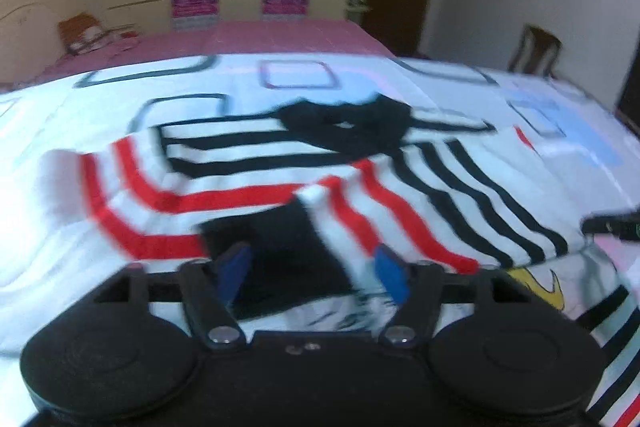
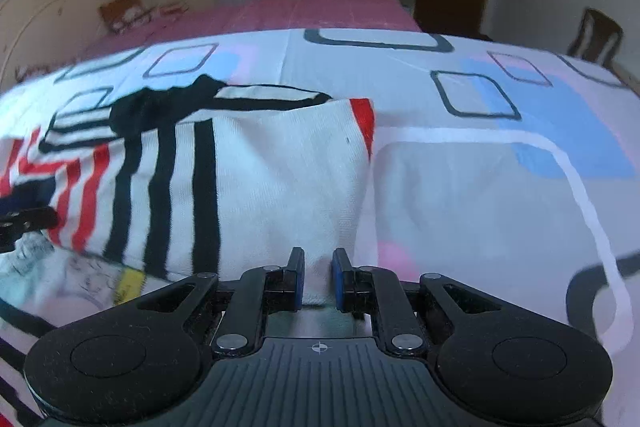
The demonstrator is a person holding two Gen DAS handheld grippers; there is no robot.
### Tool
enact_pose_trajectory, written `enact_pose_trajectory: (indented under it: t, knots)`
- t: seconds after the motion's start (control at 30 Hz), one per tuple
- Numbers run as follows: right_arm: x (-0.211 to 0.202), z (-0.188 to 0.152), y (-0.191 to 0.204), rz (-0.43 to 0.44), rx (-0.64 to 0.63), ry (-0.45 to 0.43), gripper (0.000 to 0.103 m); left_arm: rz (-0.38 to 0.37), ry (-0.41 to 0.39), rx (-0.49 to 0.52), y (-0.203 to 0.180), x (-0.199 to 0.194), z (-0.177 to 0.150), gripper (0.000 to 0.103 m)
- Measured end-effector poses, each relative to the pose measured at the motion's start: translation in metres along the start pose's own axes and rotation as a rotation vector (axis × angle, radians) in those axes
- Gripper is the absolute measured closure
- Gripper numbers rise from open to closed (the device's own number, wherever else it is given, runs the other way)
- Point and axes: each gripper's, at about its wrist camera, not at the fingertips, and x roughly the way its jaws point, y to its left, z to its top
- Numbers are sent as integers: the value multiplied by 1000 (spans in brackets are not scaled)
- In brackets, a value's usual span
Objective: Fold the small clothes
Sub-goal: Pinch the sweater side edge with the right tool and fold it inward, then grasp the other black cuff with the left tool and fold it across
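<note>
A small white shirt (image 1: pixel 256 179) with red and black stripes and a black collar lies partly folded on the bed sheet (image 1: pixel 60 119). My left gripper (image 1: pixel 312 267) is open just above its near edge, with nothing between the blue pads. In the right wrist view the shirt (image 2: pixel 256 179) lies left of centre. My right gripper (image 2: pixel 318 279) is shut on a white fold of the shirt. The right gripper's tip also shows in the left wrist view (image 1: pixel 612 225) at the far right edge. The left gripper's tip (image 2: pixel 24 223) shows at the left edge of the right wrist view.
The bed has a white sheet (image 2: pixel 480 187) with square outlines and blue and pink patches. A pink bedspread (image 2: pixel 320 15) lies beyond it. A wooden chair (image 2: pixel 596 35) stands at the far right. Wardrobes and a dark door line the back wall.
</note>
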Motion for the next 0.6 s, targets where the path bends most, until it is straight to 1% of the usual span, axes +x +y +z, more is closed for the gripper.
enact_pose_trajectory:
  t: [0.03,0.07,0.1,0.13,0.2,0.27,0.3,0.33,0.4,0.43,0.5,0.57,0.6]
  knots:
    - [-3,-2,1,3,3,-4,80,34,-12,-14,8,-7,-2,18]
    - [-7,-4,3,5,10,-10,44,63,-25,-24,17,-15,-4,17]
    - [-10,-6,5,1,15,-24,31,88,-33,-38,28,-24,-7,17]
    - [-15,-8,8,8,10,-48,27,111,-44,-59,40,-33,-11,18]
    - [-20,-9,14,30,4,-61,27,145,-77,-121,70,-54,-19,21]
    - [-26,-8,22,35,0,-89,28,200,-98,-209,103,-72,-29,29]
    - [-27,-7,25,40,-3,-100,28,229,-108,-273,124,-82,-37,36]
    - [-27,-4,30,50,-4,-100,31,251,-116,-333,143,-89,-43,40]
    - [-23,0,41,54,-13,-85,32,298,-119,-490,187,-100,-60,41]
    - [-20,2,47,59,-17,-80,32,312,-126,-572,207,-105,-68,43]
    - [-15,5,58,71,-21,-67,32,316,-166,-742,245,-116,-86,48]
    - [-11,8,70,68,-24,-60,32,313,-210,-878,275,-123,-101,50]
    - [-10,9,75,71,-19,-62,32,311,-232,-926,286,-124,-105,52]
